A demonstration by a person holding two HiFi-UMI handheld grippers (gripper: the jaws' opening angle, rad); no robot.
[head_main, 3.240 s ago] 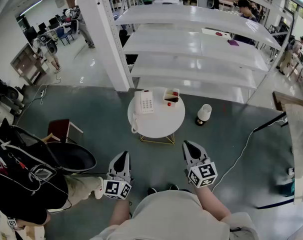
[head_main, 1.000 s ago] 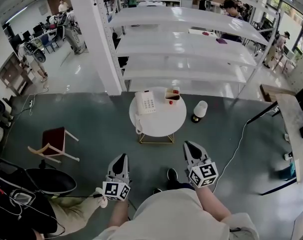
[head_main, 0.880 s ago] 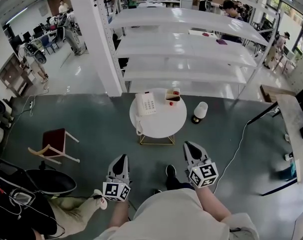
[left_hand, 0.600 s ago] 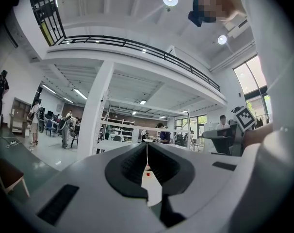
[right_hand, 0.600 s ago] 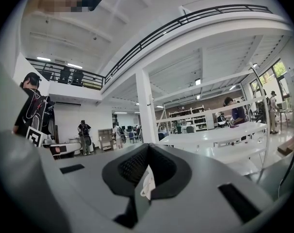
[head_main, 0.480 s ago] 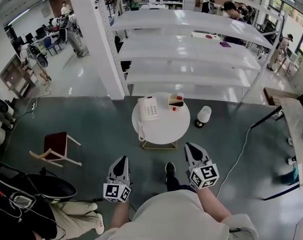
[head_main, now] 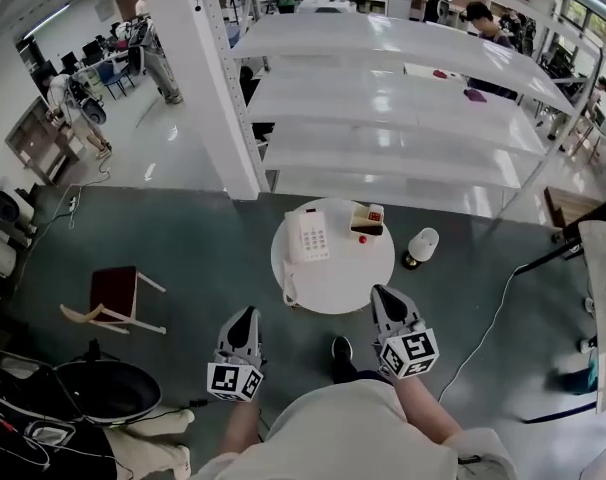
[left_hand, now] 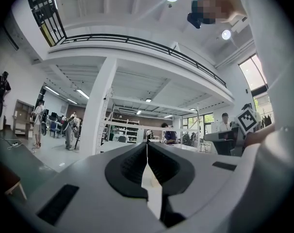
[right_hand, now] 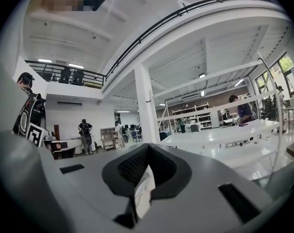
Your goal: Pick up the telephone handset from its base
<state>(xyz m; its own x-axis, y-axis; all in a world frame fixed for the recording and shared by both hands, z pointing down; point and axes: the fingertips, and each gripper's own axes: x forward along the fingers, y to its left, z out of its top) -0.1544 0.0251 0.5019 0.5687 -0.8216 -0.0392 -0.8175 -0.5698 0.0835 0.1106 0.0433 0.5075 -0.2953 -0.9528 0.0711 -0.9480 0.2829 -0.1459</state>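
The white telephone (head_main: 308, 235) with its handset lying on the base stands at the left of a small round white table (head_main: 338, 280), its cord hanging over the near edge. Both grippers point level toward the table and hold nothing. My left gripper (head_main: 247, 313) is shut, short of the table and to its left. My right gripper (head_main: 378, 291) is shut, its tip at the table's near right edge. In the left gripper view my left gripper (left_hand: 147, 144) has its jaws touching at the tip, and in the right gripper view my right gripper (right_hand: 148, 147) likewise.
A small box (head_main: 368, 218) with red contents and a red ball (head_main: 362, 239) sit on the table's far right. A white lamp (head_main: 420, 247) stands on the floor to its right. White shelving (head_main: 403, 118) and a pillar (head_main: 208, 78) rise behind; a chair (head_main: 113, 296) stands left.
The table and telephone have drawn nearer to both grippers and shifted right in the head view. Both grippers stay shut and keep their pose in front of the person.
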